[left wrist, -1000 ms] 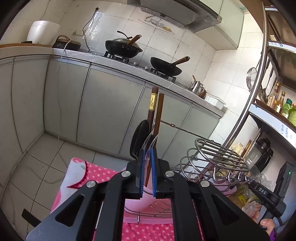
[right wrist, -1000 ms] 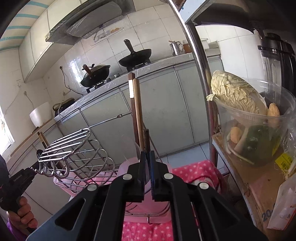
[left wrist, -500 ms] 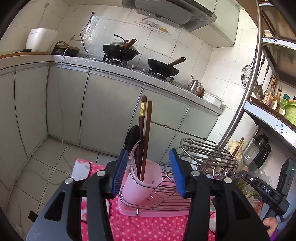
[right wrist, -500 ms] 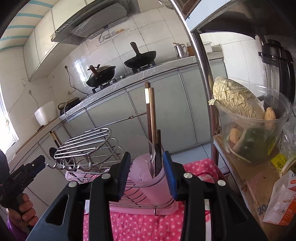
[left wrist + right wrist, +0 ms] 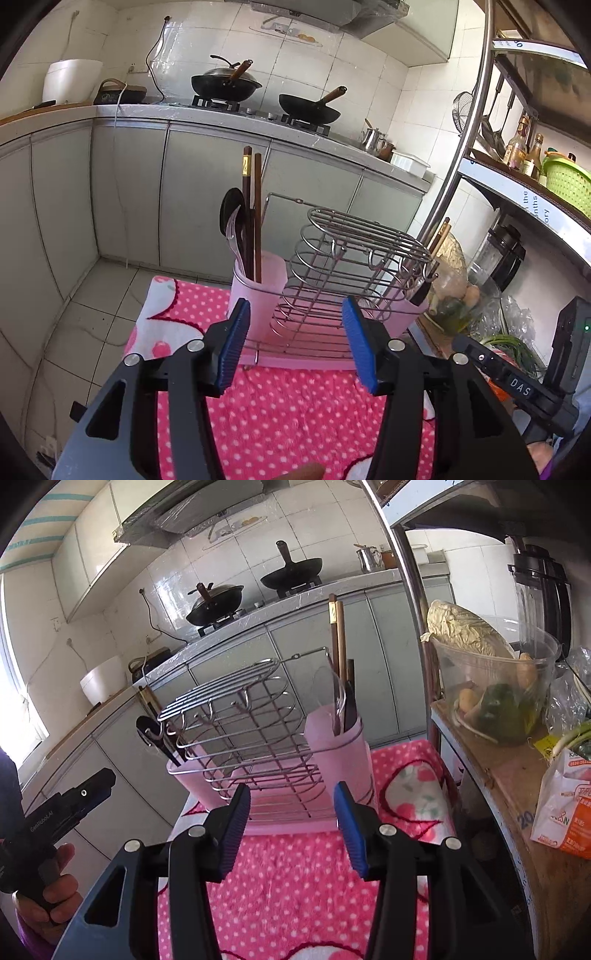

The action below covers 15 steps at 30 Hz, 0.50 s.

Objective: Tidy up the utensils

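Note:
A wire rack (image 5: 351, 258) on a pink tray stands on a pink dotted cloth (image 5: 288, 413). A pink cup (image 5: 258, 291) at its end holds brown chopsticks (image 5: 252, 206), a black spoon and a clear spoon. The same cup (image 5: 340, 753) and chopsticks (image 5: 337, 638) show in the right wrist view, with a second pink cup (image 5: 192, 779) holding utensils at the rack's other end. My left gripper (image 5: 295, 343) is open and empty, short of the rack. My right gripper (image 5: 293, 827) is open and empty, facing the rack from the opposite side.
A steel shelf post (image 5: 458, 155) and a wooden shelf (image 5: 517, 782) with a bowl of vegetables (image 5: 491, 686) stand close beside the cloth. Grey cabinets (image 5: 207, 199) with woks on the stove lie behind. The tiled floor (image 5: 92, 317) drops off past the cloth's far edge.
Both grippers were shut on utensils in the pink cup, then opened and pulled back from the rack. The chopsticks and spoons now stand free in the cup.

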Tool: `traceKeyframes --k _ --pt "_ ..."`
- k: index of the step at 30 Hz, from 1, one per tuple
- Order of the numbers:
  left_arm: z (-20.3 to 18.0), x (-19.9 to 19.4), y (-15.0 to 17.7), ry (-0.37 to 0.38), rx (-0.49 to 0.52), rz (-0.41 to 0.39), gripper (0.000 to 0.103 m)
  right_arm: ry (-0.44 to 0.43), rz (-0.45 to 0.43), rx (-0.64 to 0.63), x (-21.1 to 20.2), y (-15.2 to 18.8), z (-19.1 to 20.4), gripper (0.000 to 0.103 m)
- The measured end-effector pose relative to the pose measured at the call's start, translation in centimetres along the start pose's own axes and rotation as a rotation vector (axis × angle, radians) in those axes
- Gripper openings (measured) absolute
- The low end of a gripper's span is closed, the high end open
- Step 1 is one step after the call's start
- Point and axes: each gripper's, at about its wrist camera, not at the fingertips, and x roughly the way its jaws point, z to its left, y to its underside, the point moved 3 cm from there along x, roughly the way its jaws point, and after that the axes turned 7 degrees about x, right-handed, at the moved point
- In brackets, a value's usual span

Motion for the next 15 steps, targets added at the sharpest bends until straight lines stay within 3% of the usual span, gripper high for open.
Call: traceKeyframes --k 7,11,15 --pt "-1.4 -0.9 1.1 -0.017 0.022 0.038 0.06 0.008 0.025 -0.044 -0.9 1.7 2.0 0.048" --pt "-2.3 -1.4 1.3 -0.032 0.054 0.041 0.06 0.021 0.01 -0.071 -1.7 2.1 3.0 0.062" --pt "-2.6 -1.6 1.5 -0.053 0.076 0.036 0.06 0.043 -0.011 -0.104 -2.3 2.3 3.8 0.063"
